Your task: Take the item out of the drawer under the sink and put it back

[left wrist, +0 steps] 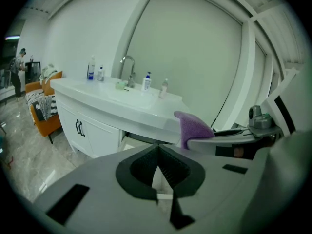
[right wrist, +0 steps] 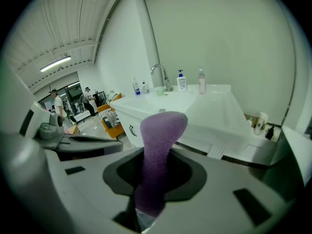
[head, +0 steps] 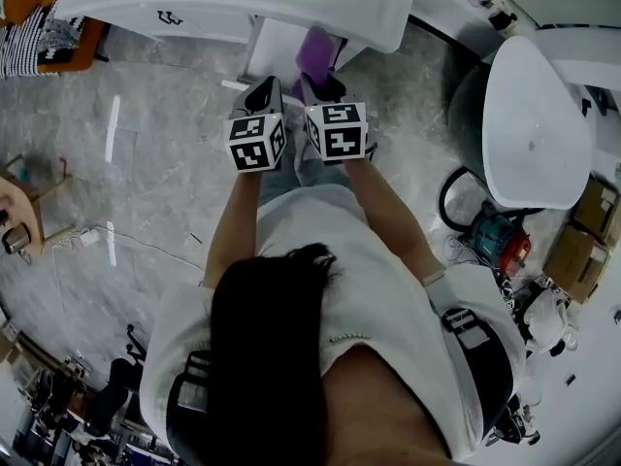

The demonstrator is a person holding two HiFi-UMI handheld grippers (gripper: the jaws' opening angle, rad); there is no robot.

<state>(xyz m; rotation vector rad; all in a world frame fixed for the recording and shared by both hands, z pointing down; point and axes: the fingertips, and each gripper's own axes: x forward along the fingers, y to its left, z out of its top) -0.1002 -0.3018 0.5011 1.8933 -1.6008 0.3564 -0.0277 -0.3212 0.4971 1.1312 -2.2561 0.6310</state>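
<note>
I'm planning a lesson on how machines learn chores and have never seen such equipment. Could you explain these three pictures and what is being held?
No robot here: a person in a white top holds a two-jaw clamp, called a gripper, in each hand. The head view looks steeply down from a camera on the person's head; the cubes with black-and-white squares belong to the left gripper and right gripper. The other two pictures come from cameras riding on each gripper, looking along its jaws. Ahead stands a white sink cabinet with a chrome tap and a few bottles on its top. The right gripper is clamped on a soft purple spongy strip. The left gripper's jaws are together, with nothing between them.
</note>
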